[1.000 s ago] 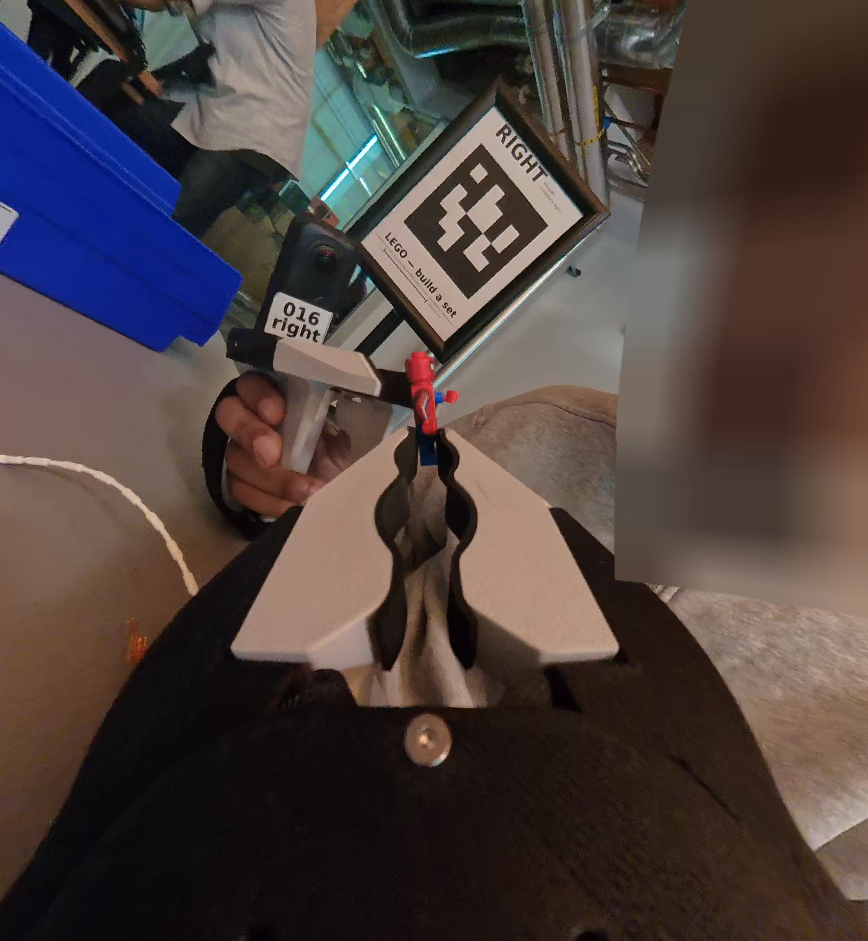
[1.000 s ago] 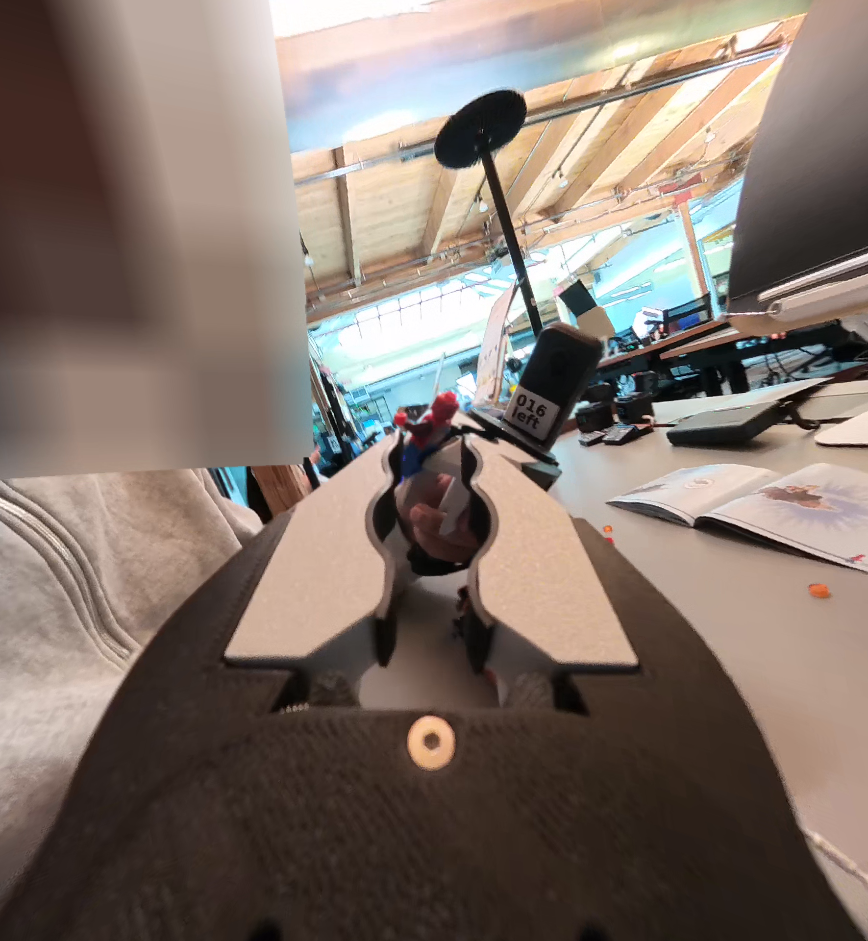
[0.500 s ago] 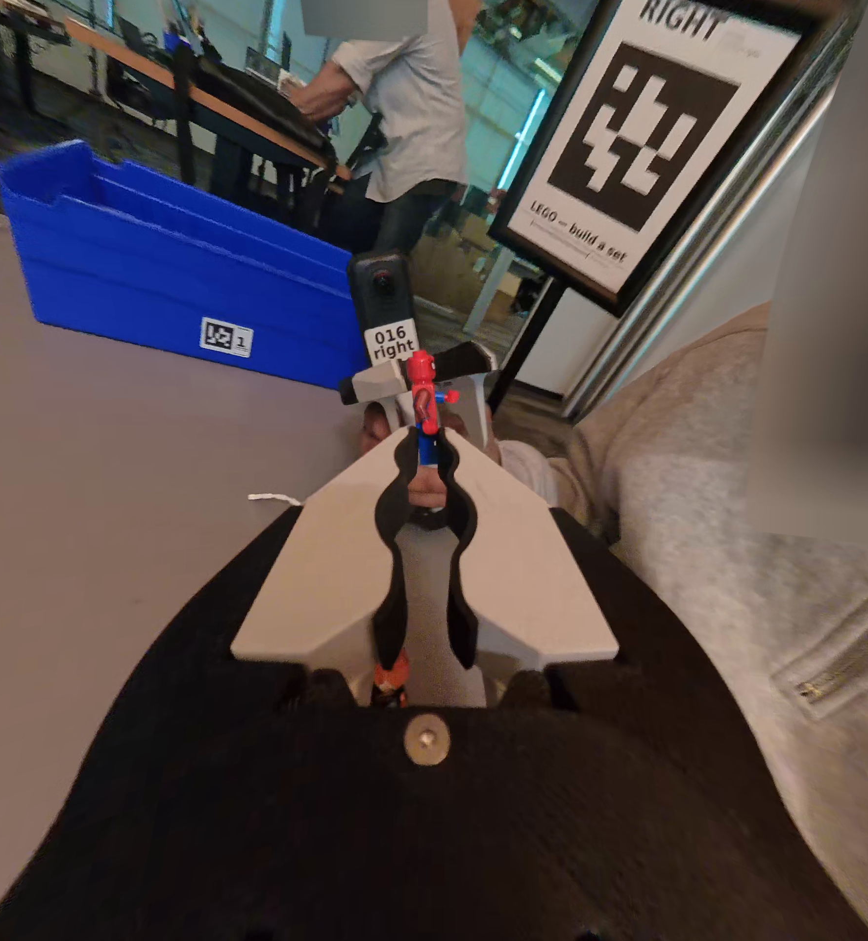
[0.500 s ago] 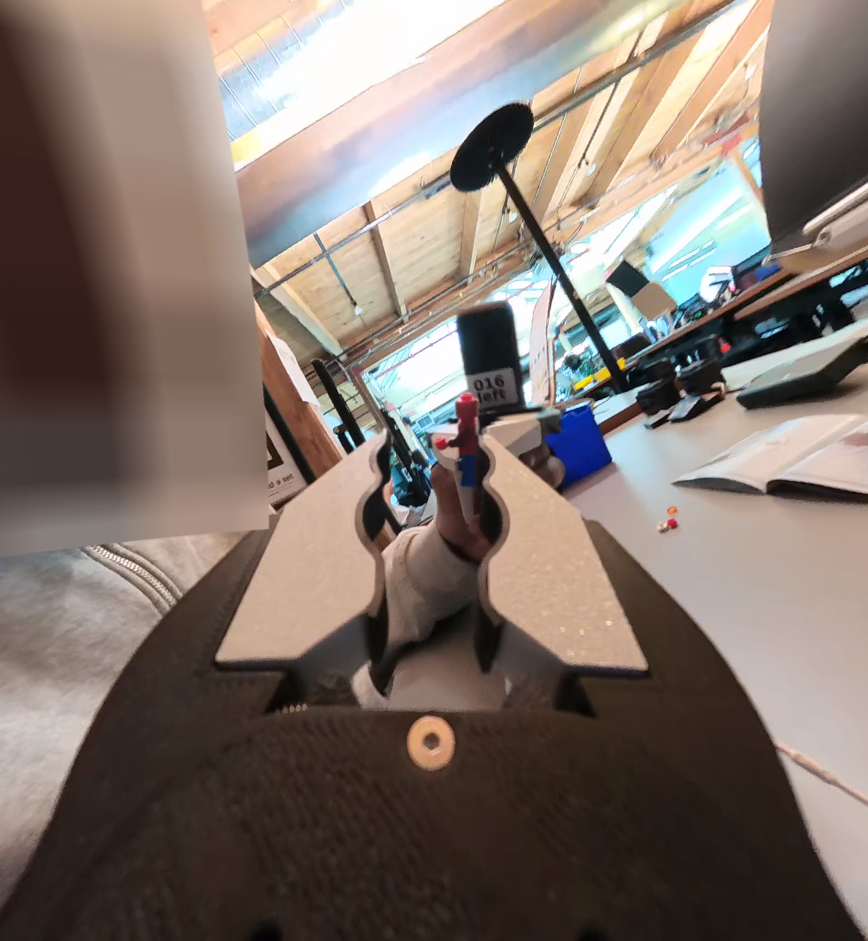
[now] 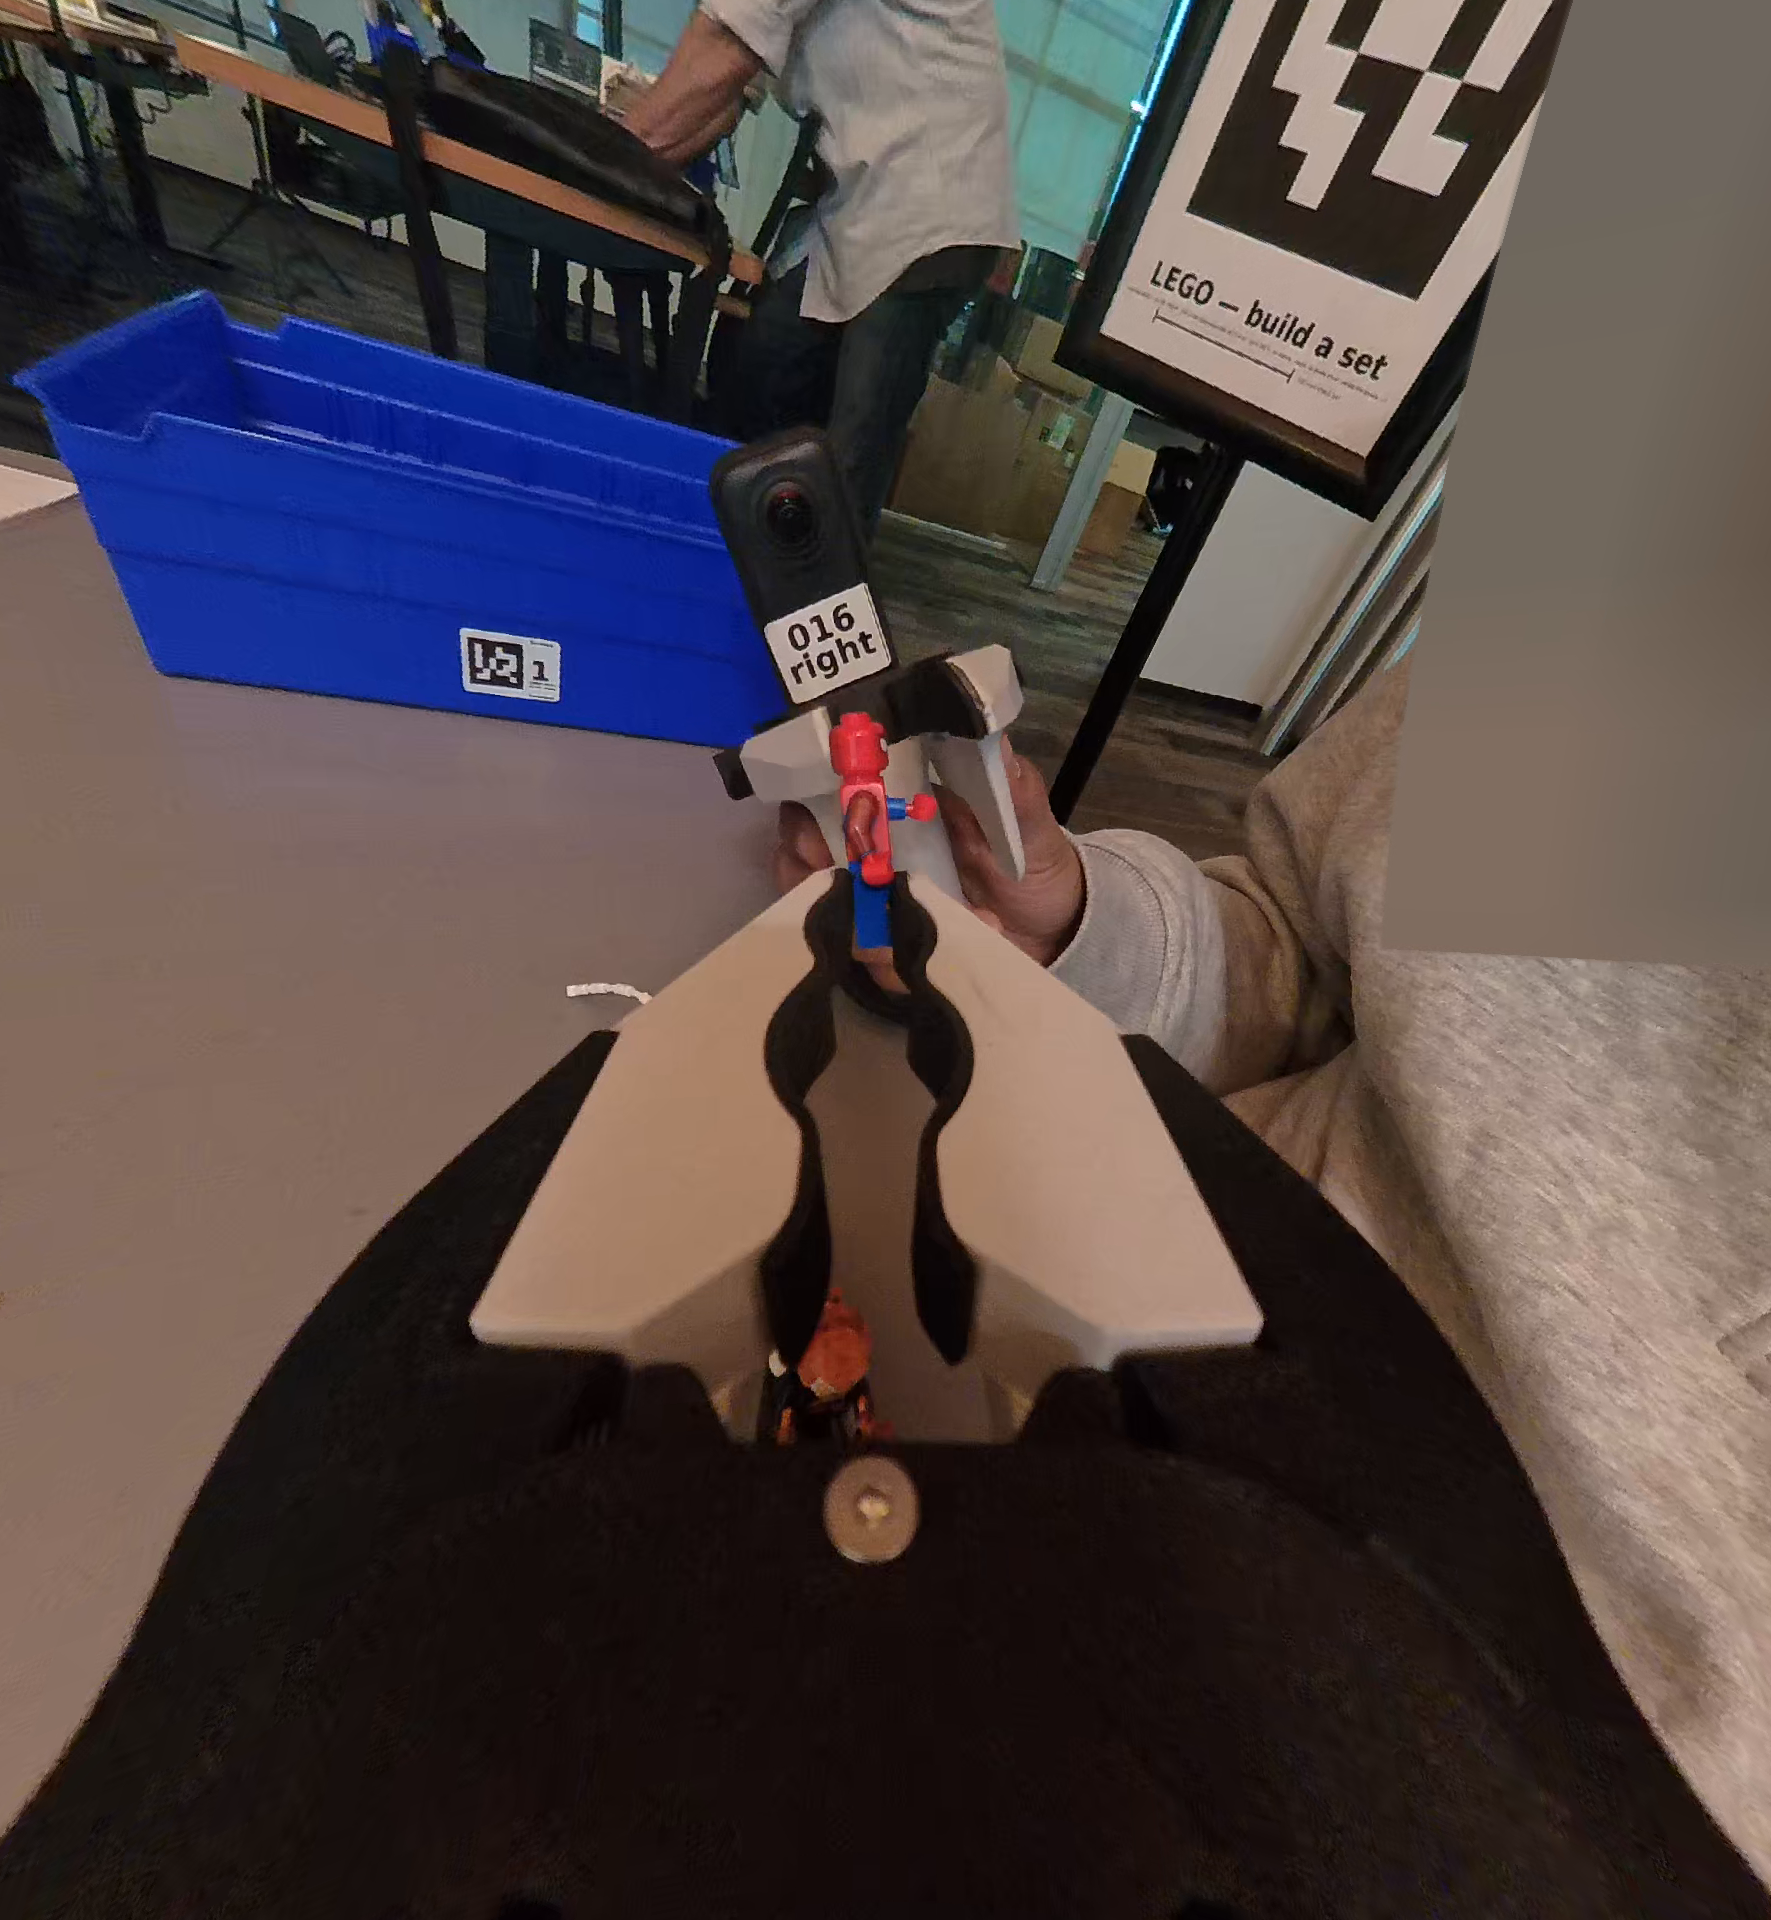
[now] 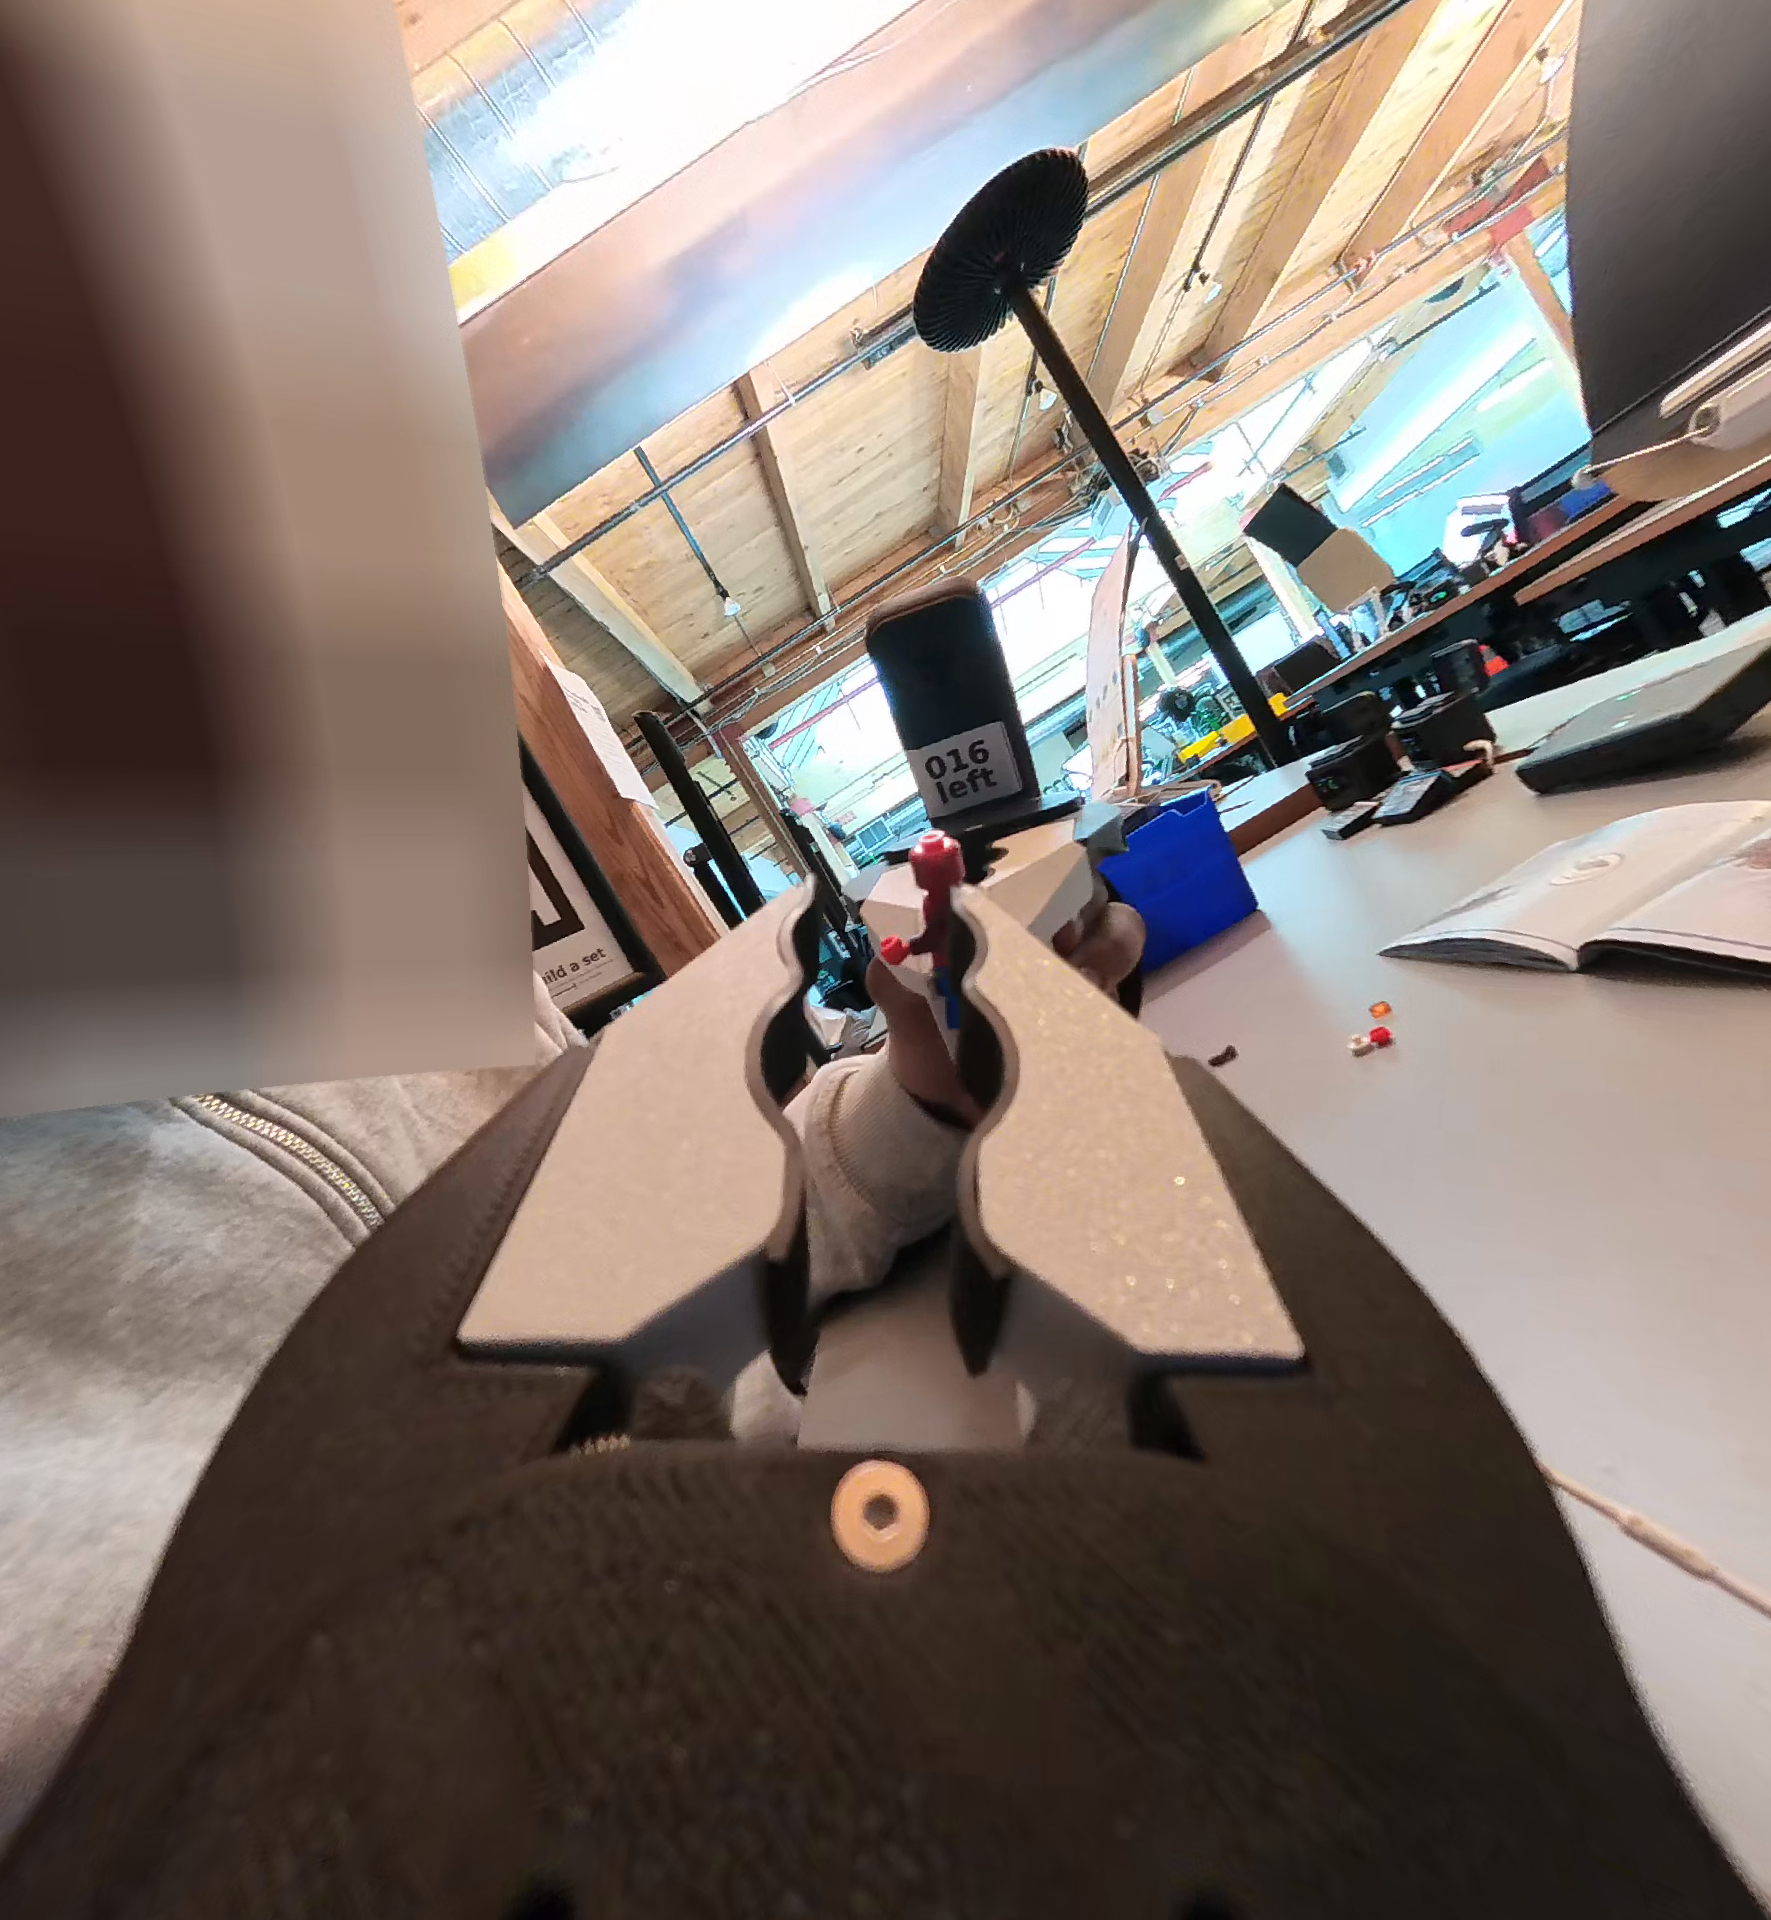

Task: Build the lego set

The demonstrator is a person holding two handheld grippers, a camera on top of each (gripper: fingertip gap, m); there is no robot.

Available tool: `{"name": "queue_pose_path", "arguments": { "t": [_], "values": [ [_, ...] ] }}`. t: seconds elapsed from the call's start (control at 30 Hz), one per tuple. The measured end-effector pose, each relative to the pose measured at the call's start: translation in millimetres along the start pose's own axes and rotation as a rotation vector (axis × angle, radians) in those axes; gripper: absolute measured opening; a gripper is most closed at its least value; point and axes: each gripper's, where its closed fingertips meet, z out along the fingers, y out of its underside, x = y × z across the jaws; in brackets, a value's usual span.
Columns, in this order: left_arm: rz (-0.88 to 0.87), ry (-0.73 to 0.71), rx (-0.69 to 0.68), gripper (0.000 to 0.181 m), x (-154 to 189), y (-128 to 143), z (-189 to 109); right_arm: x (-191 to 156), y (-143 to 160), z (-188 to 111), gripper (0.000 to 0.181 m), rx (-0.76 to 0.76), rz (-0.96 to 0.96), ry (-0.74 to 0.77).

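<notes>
1. Left claw [image 5: 868, 902] pinched on the blue legs of a red minifigure [image 5: 865, 800], upright at the fingertips above the bench [image 5: 289, 935].
2. Right claw [image 6: 886, 914] parted wider, fingers flanking the same minifigure [image 6: 935, 906]; grip unclear.
3. Blue bin [image 5: 393, 540] beyond.

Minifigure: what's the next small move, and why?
Probably ease the right gripper forward and shut it on the minifigure's torso. The left gripper pins only its blue legs, the red upper body stands free, and the right gripper faces it with jaws open and empty.
</notes>
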Motion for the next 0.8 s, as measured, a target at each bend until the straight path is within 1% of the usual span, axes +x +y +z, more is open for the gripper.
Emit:
{"name": "queue_pose_path", "arguments": {
  "t": [0.27, 0.37, 0.47, 0.57, 0.67, 0.8],
  "values": [
    [0.001, -0.007, -0.007, 0.005, -0.6, 1.2, 0.6, 0.9, -0.3, -1.2, 0.016, 0.001, 0.02, -0.01],
    [0.008, -0.011, -0.01, 0.005, -0.6, 1.4, 0.9, 4.7, 0.3, -2.6, 0.014, -0.005, 0.024, 0.011],
    [0.021, -0.019, -0.012, 0.005, -0.6, 1.3, 0.9, 7.6, 1.1, -3.8, 0.014, -0.009, 0.031, 0.022],
    [0.031, -0.022, 0.003, 0.005, 0.0, -1.5, -0.4, 13.6, 6.2, -2.1, 0.018, -0.037, 0.035, 0.047],
    [0.036, -0.033, -0.004, 0.005, -2.1, -0.5, -1.3, 13.4, 6.6, -1.4, 0.011, -0.041, 0.046, 0.037],
    [0.026, -0.022, -0.006, 0.005, -0.9, -0.4, -0.7, 12.6, 6.1, -1.7, 0.011, -0.039, 0.049, 0.028]
  ]
}}
